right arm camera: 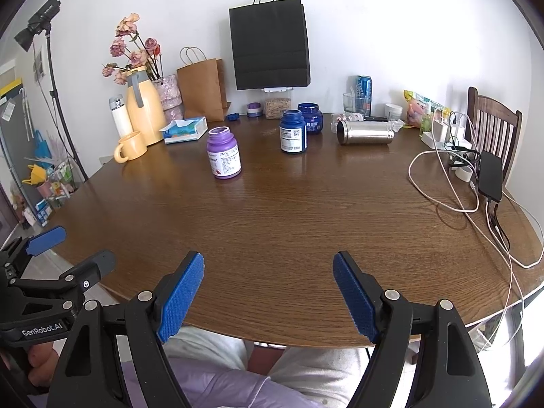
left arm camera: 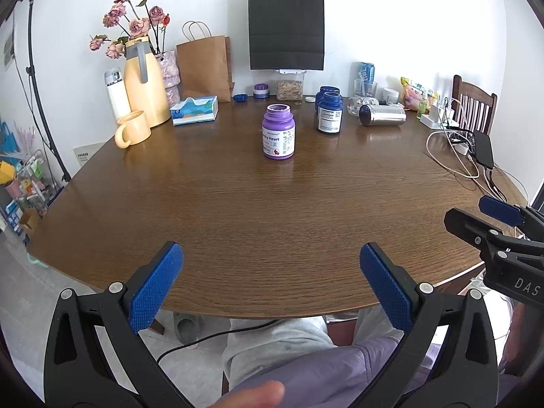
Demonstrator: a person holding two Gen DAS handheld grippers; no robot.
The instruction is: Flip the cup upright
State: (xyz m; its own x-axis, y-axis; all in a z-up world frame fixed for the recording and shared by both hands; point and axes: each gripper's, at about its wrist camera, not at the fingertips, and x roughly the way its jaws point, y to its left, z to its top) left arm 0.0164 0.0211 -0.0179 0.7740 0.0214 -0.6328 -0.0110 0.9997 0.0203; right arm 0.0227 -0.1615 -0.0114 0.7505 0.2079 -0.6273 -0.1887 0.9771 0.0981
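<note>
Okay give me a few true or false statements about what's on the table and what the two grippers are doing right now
1. The steel cup lies on its side. True.
2. The left gripper is shut on the purple bottle. False: it is open and holds nothing, at the near table edge.
3. The purple bottle has no cap on. True.
4. The yellow mug lies tipped over. False: it stands upright.
5. The right gripper is open. True.

I read "Heart" on the purple plastic bottle (left arm camera: 278, 132), "DAS" on the right gripper (left arm camera: 493, 219), "GenRobot.AI" on the left gripper (right arm camera: 73, 250).
</note>
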